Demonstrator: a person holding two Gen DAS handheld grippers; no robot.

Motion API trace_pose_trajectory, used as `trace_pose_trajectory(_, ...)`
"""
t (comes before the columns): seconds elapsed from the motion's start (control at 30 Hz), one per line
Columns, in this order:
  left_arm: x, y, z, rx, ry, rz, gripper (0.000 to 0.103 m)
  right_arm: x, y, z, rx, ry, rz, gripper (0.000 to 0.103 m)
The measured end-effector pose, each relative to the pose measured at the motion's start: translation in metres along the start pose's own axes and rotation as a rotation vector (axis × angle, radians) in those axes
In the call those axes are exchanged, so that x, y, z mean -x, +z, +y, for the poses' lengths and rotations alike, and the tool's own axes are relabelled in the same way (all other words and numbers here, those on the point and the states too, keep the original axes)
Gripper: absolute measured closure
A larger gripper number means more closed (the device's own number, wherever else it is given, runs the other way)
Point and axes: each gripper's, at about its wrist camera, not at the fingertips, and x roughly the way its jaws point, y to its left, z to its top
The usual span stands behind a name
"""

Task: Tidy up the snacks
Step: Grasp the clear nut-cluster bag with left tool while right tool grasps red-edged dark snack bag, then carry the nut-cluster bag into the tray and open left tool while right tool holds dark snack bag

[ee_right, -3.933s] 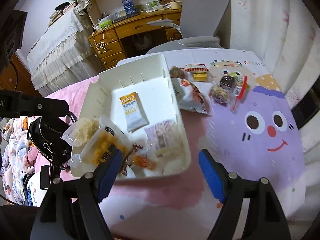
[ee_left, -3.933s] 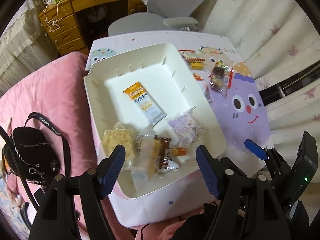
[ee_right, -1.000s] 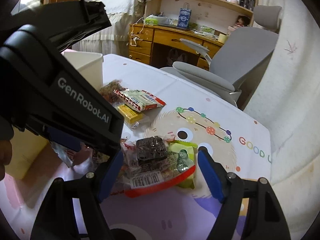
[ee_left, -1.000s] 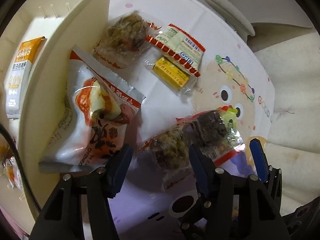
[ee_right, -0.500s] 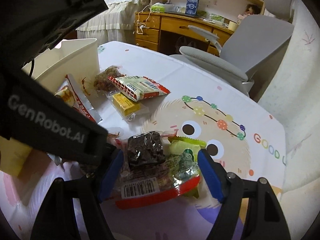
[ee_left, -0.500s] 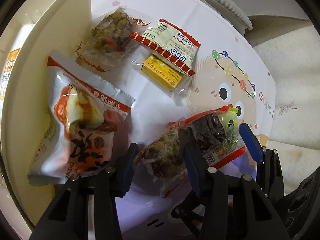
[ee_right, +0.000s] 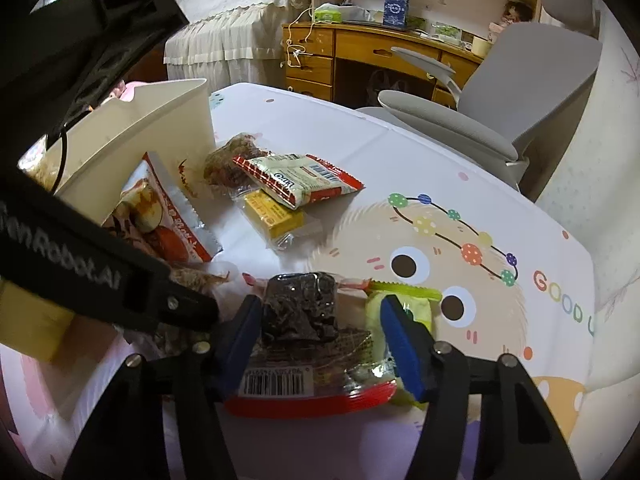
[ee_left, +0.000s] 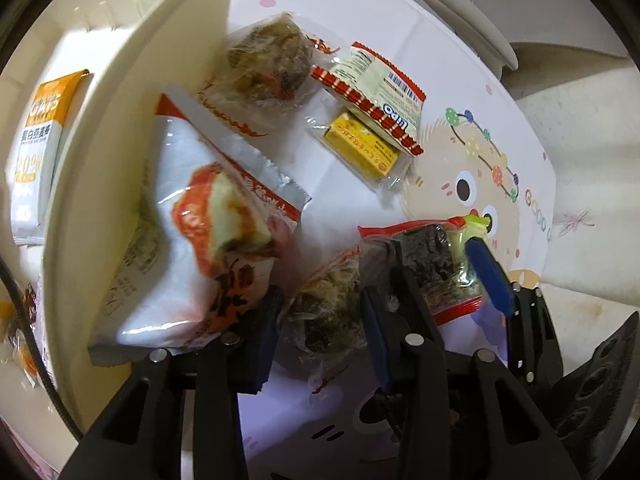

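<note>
Jaws closing round clear-wrapped crumbly brown snack, dark brownie pack.

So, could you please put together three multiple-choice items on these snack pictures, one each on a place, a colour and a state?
1. Where does the yellow block snack lie?
A. in the white bin
B. on the tablecloth, partly under the red-striped packet
C. on the chair

2. What colour are the tongs' pads?
A. blue
B. green
C. orange

3. What sits between the right tongs?
A. nothing
B. the orange oat bar
C. the dark brownie pack

Answers: 1 B, the red-striped packet overlaps it on the tablecloth; 2 A, both pads show blue; 3 C, the dark brownie pack lies between the closing jaws.
</note>
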Motion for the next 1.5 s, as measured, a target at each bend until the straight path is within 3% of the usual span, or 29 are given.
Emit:
trace_pose_trajectory(0.3,0.008,-0.007,0.006,0.014,-0.011,-0.002,0.068,-0.004,0.000,0.007,0.027,0.049,0.061,0.049)
trace_pose_trajectory(0.37,0.011,-0.009,0.008,0.015,-0.013,-0.005,0.068,-0.003,0.000,0.008,0.028,0.061,0.073,0.052)
trace_pose_trajectory(0.4,0.012,-0.010,0.008,0.016,-0.012,-0.006,0.069,-0.003,0.001,0.008,0.028,0.067,0.075,0.059)
trace_pose_trajectory(0.57,0.021,-0.014,0.012,0.024,-0.007,-0.015,0.069,-0.003,0.002,0.014,0.044,0.064,0.120,0.061)
trace_pose_trajectory(0.83,0.042,-0.028,0.019,0.023,-0.023,-0.048,0.069,0.005,-0.002,0.006,-0.063,0.062,0.175,0.061)
trace_pose_trajectory(1.17,0.079,-0.061,0.026,-0.010,-0.067,-0.115,0.069,0.040,-0.020,0.018,-0.114,0.056,0.193,0.061)
trace_pose_trajectory(1.5,0.132,-0.115,0.045,-0.060,-0.138,-0.207,0.069,0.102,-0.031,0.049,-0.155,0.076,0.141,0.061)
